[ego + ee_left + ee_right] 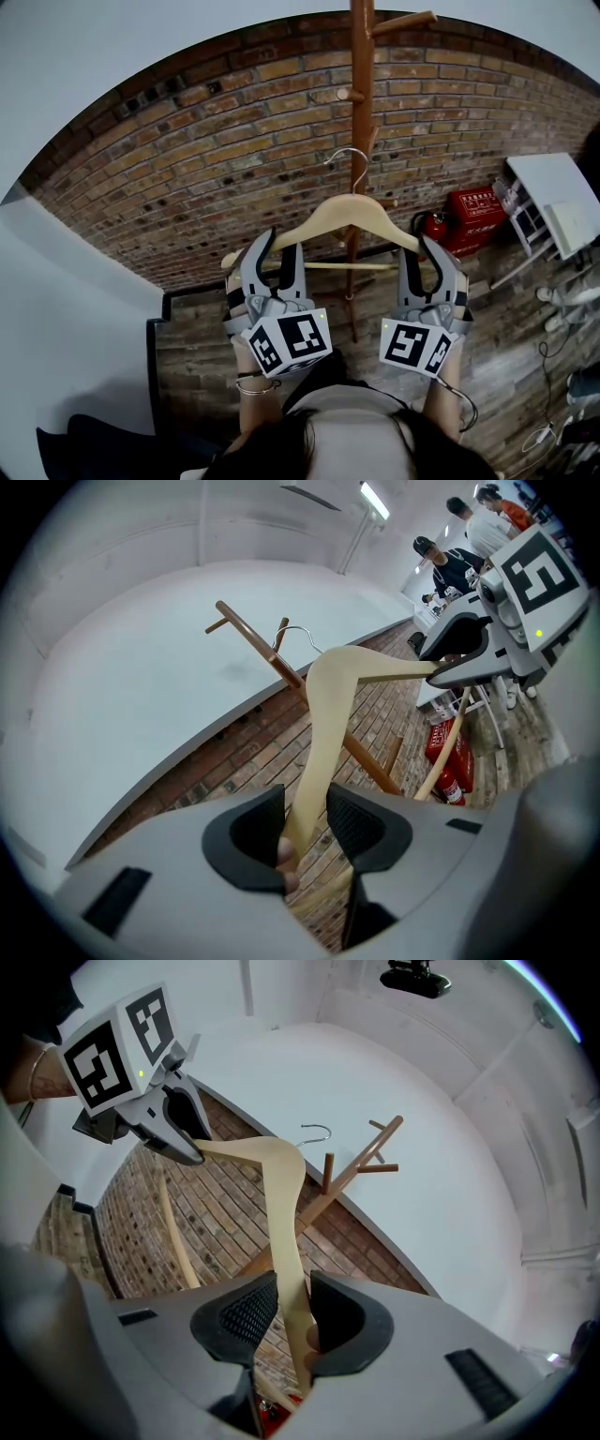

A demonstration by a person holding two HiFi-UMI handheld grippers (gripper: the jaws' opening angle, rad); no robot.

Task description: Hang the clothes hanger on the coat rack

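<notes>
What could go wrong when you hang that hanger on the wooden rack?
The metal hook looks small and sits on no peg of the coat rack yet; it might miss. The left gripper and right gripper each pinch only one end of the hanger, so it could tilt or slip.

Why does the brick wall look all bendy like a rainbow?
In the head view the wide-angle lens bows the brick wall into an arch; in the left gripper view and right gripper view its top edge curves too, inside black corners.
</notes>
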